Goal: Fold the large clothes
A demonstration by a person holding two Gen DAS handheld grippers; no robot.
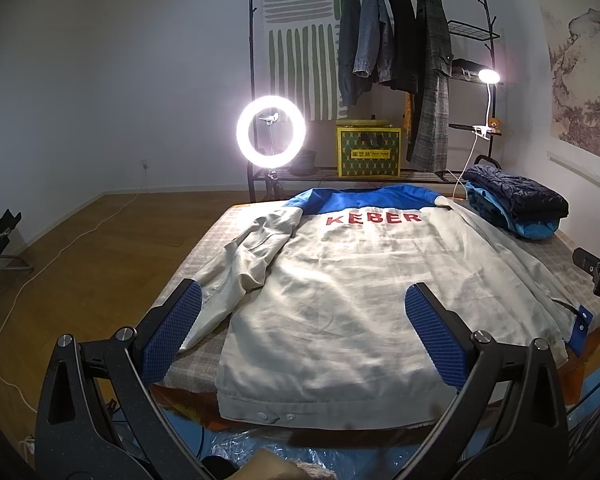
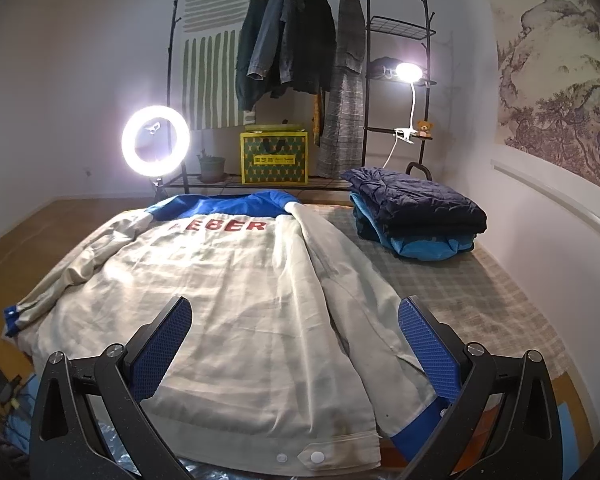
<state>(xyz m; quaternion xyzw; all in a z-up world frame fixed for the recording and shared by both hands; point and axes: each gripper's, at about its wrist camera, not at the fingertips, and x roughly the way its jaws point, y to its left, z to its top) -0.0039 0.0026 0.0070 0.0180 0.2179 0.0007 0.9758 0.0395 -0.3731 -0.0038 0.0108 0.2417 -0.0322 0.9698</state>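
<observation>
Lit ring light (image 1: 271, 131) on a stand at the far end, next to a black clothes rack (image 2: 300, 80) with four dark coats hanging. Yellow patterned box (image 2: 274, 158) on the rack's bottom shelf, small potted plant (image 2: 212, 168) beside it. White clip lamp (image 2: 408, 70) glowing, tiny teddy bear (image 2: 424, 128) on a shelf. Landscape mural (image 2: 556, 92) on the right wall, wood floor (image 1: 80, 248) off to the left.

We hold our left gripper (image 1: 302, 334) low and level, its blue-padded fingers (image 1: 172, 332) spread wide and gripping nothing. Our right gripper (image 2: 296, 346) sits the same way, its fingers (image 2: 430, 346) wide apart and empty.
</observation>
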